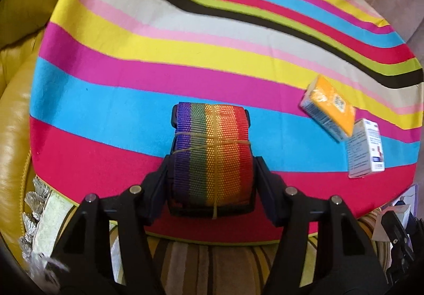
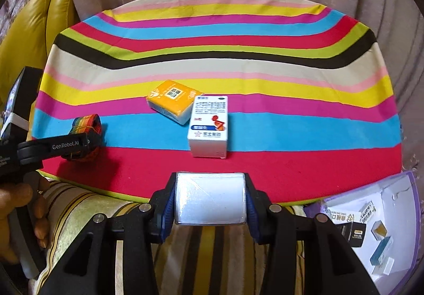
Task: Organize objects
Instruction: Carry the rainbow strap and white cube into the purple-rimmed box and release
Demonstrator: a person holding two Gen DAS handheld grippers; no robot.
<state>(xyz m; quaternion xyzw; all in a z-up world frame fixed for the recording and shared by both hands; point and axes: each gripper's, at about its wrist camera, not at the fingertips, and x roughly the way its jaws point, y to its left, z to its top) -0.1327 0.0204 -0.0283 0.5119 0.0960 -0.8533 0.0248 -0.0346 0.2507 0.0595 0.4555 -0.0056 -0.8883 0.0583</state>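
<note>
The right gripper (image 2: 211,198) was clamped on a white wrapped pack (image 2: 210,197), presumably bound for the row just past the striped cloth's (image 2: 265,170) near edge. Farther in, the left gripper (image 1: 212,175) straddled the rainbow strap roll (image 1: 212,152), rubber-banded, resting on the cloth; whether its pads pressed was unclear.

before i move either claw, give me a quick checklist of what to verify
1. Grip of right claw on white packet: ok, pads press both sides.
2. Grip of left claw on rainbow strap roll: cannot tell; the roll sits between the fingers.
3. Bare striped cloth ahead of the right claw: ok.
4. Is orange box lined up with white medicine box: not ok, it lies askew.
5. Claws apart: ok.
</note>
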